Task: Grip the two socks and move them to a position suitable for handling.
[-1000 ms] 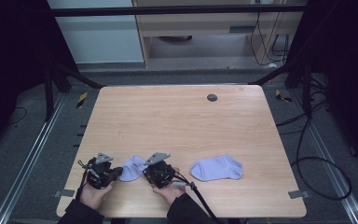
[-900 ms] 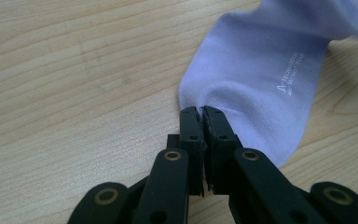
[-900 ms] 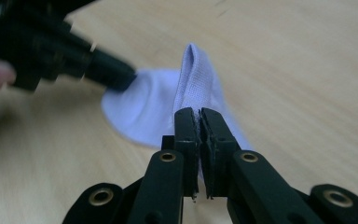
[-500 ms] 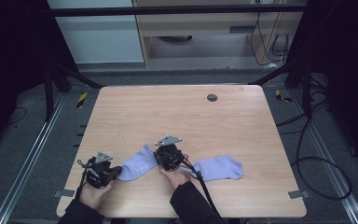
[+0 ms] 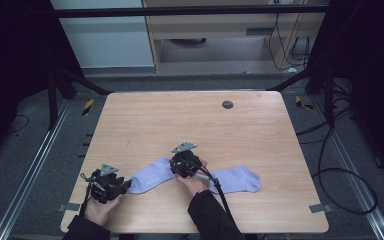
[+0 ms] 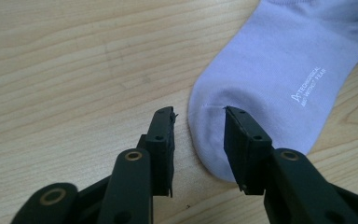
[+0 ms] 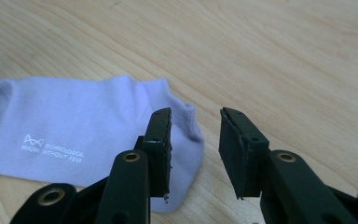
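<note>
A lavender sock lies stretched flat on the wooden table between my two grippers. My left gripper sits at the sock's toe end near the front left. In the left gripper view the toe lies by the right jaw of that gripper, whose jaws have just been opening and press on nothing. My right gripper is at the sock's other end. In the right gripper view the cuff lies under the left jaw of that gripper, which has likewise just been opening, with bare table in its gap.
A second lavender sock lies flat just right of the right hand. A small dark round disc sits in the tabletop near the far edge. Cables hang off the table's right side.
The right gripper has moved right and away from the left one, drawing the bunched sock out flat. Both grippers, shut on the sock earlier, now stand open around its ends.
</note>
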### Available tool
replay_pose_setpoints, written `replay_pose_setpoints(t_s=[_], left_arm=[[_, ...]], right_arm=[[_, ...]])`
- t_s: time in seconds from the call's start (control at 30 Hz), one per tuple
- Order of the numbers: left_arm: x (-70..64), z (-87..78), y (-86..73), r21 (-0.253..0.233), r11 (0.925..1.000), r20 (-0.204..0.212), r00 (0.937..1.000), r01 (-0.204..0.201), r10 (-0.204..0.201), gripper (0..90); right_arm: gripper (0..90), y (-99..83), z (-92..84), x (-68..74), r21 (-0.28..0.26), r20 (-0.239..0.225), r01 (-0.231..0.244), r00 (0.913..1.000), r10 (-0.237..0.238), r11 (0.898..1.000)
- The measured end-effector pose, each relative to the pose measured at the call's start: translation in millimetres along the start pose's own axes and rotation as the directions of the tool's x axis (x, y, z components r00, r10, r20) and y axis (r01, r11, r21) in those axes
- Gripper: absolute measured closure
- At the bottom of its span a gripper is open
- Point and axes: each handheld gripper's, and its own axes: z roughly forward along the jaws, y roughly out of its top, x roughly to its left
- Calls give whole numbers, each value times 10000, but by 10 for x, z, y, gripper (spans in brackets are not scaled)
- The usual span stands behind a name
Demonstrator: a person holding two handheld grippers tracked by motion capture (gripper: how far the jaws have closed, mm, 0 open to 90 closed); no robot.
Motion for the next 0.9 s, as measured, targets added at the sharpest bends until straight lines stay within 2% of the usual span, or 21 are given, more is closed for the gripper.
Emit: replay_pose_setpoints(t_s=[0.17, 0.33, 0.43, 0.6, 0.77, 0.87, 0.9], left_arm=[[-10, 35, -5, 199, 9998, 96, 10000, 23, -25, 724], [-27, 48, 15, 214, 9998, 29, 10000, -3, 2, 852], [-29, 41, 30, 151, 9999, -11, 10000, -79, 79, 866], [14, -28, 74, -223, 9998, -81, 10000, -16, 14, 870], [165, -40, 157, -483, 9987, -704, 9974, 141, -174, 868], [227, -3, 176, -420, 9989, -867, 9960, 193, -229, 864], [273, 46, 173, -266, 9994, -970, 9950, 215, -240, 861]], right_arm=[[678, -44, 121, -6, 374, -88, -4, 10000, 7, 9993], [808, -87, 142, -4, 562, -174, -179, 9997, 189, 9983], [865, -90, 126, -8, 605, -319, -268, 9991, 288, 9978], [878, -85, 63, -11, 477, -463, -310, 9984, 332, 9984], [877, -64, -43, 109, -1, -868, -338, 9957, 337, 9994], [875, -69, -66, 205, -97, -962, -306, 9949, 295, 9995], [874, -76, -65, 231, -42, -944, -286, 9951, 281, 9996]])
